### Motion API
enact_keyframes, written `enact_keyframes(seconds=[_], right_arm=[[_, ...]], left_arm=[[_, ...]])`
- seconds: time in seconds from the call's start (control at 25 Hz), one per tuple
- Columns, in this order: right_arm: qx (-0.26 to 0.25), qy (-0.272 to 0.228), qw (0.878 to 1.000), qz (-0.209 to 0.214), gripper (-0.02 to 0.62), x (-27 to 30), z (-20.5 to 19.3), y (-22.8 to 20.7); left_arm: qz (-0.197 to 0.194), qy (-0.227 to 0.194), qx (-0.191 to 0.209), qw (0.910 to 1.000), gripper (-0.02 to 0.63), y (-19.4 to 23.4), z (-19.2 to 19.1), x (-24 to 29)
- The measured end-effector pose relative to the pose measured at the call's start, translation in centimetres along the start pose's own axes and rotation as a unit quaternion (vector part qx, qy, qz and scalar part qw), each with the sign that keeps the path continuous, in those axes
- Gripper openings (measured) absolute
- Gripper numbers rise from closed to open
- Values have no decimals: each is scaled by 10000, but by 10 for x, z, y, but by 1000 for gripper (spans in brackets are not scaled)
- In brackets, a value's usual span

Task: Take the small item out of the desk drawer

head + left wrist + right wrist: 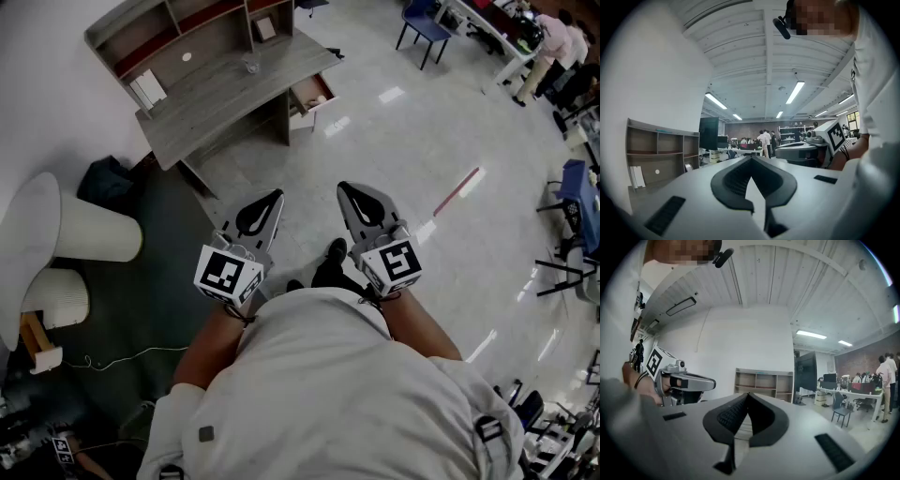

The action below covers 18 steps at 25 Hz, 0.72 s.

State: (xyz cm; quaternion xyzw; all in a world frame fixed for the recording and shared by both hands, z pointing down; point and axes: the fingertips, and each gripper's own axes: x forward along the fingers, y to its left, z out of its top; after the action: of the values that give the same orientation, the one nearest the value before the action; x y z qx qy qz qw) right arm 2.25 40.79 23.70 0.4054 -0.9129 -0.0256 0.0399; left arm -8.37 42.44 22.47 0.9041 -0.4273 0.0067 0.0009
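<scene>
Grey two-jaw left gripper [274,199] and right gripper [345,190] — both pressed closed, empty. The open drawer [314,94] at the right end of the grey wooden desk [211,98] lies well ahead of them — contents too small to tell.

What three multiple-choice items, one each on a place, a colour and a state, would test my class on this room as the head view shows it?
1. Where does the desk show in the head view?
A) upper left
B) lower right
C) bottom centre

2. What colour is the chair at the top edge?
A) red
B) blue
C) yellow

3. How is the desk drawer?
A) shut flush
B) lying on the floor
C) pulled open

Answers:
1 A: it sits in the upper left corner of the view.
2 B: its seat and back are blue.
3 C: it juts out from the desk's front with its inside showing.
</scene>
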Motion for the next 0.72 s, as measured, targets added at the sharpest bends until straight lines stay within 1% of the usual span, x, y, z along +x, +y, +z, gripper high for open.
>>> enact_keyframes(seconds=[0.4,0.72], right_arm=[[75,43,9999,56,20,9,-7,-22],[147,62,9998,135,20,34,-16,-64]], left_arm=[[59,49,-98,9999,15,6,-5,23],[65,168,-169,9997,15,23,-12,71]])
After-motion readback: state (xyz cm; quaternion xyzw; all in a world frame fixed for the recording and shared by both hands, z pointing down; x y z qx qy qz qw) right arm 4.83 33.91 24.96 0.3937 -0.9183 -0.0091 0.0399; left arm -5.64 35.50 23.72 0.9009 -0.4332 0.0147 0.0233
